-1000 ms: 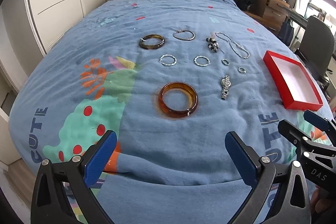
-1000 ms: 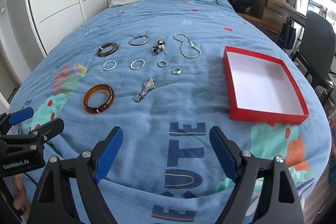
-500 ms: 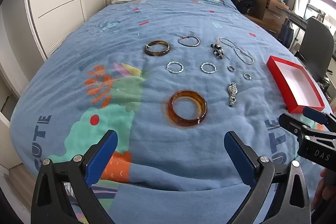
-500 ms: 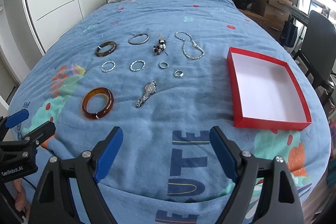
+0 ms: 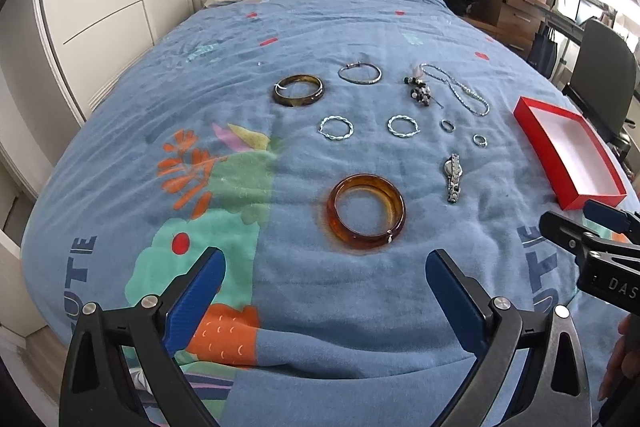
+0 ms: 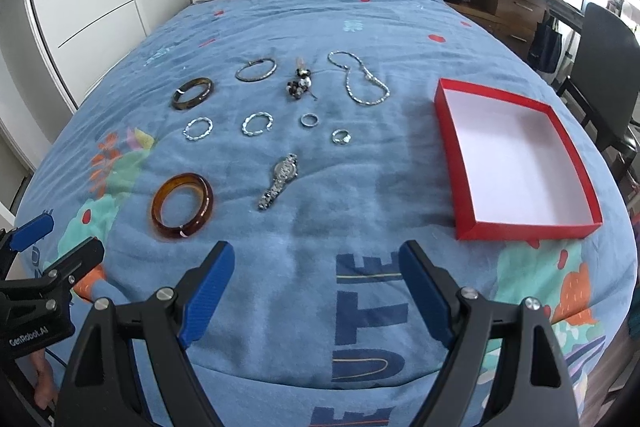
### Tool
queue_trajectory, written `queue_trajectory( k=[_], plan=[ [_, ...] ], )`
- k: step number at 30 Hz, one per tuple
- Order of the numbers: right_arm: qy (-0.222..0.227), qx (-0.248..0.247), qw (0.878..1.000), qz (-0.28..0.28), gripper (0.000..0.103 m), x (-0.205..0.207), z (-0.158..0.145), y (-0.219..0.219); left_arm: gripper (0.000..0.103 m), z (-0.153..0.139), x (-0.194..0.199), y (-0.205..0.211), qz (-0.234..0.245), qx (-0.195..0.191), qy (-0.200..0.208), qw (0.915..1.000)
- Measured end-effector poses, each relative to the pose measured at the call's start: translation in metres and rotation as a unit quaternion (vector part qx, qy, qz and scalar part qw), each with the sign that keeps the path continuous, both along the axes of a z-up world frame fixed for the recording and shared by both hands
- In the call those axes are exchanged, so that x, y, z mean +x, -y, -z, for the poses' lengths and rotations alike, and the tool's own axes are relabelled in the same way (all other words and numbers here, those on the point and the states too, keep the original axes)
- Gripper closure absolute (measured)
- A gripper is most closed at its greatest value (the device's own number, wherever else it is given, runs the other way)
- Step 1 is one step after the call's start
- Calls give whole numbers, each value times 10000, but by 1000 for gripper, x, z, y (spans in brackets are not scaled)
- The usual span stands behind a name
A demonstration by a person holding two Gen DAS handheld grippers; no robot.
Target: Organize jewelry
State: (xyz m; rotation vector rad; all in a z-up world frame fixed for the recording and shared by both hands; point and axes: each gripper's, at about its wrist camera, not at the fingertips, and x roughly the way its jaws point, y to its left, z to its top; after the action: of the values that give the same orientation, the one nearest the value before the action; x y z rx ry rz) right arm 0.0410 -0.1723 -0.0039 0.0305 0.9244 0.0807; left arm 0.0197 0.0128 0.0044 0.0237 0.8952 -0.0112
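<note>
Left wrist view: the left gripper (image 5: 324, 283) hovers above a blue blanket (image 5: 280, 287) on a bed, its blue-padded jaws spread wide and holding nothing. Just ahead of it lies an amber bangle (image 5: 366, 211). To the bangle's right is a watch (image 5: 453, 177). Farther back sit two twisted silver rings (image 5: 336, 128), two small finger rings (image 5: 448, 125), a dark bangle (image 5: 298, 90), a thin silver bracelet (image 5: 359, 72), a beaded charm (image 5: 420, 91) and a chain necklace (image 5: 464, 91). A red box (image 5: 570, 153), open with a white inside, rests at the right, well apart from the jewelry. The right gripper (image 5: 600, 227) shows at the right edge.

Right wrist view: the right gripper (image 6: 316, 285) also hovers with jaws wide and nothing between them. The red box (image 6: 516, 159) lies ahead to the right, with nothing inside. The jewelry is spread to the left: watch (image 6: 280, 181), amber bangle (image 6: 182, 205), necklace (image 6: 362, 79). The left gripper (image 6: 52, 247) shows at the left edge, jaws apart.
</note>
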Motion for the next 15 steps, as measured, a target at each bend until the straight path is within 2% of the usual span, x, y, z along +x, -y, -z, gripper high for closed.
queue_trajectory(
  k=[10, 15],
  plan=[
    [27, -17, 10000, -1, 19, -3, 6, 12, 4, 8, 14, 10, 221, -57, -318, 9992],
    [33, 34, 9999, -143, 19, 1, 10, 12, 4, 11, 23, 13, 156, -80, -379, 9991]
  ],
)
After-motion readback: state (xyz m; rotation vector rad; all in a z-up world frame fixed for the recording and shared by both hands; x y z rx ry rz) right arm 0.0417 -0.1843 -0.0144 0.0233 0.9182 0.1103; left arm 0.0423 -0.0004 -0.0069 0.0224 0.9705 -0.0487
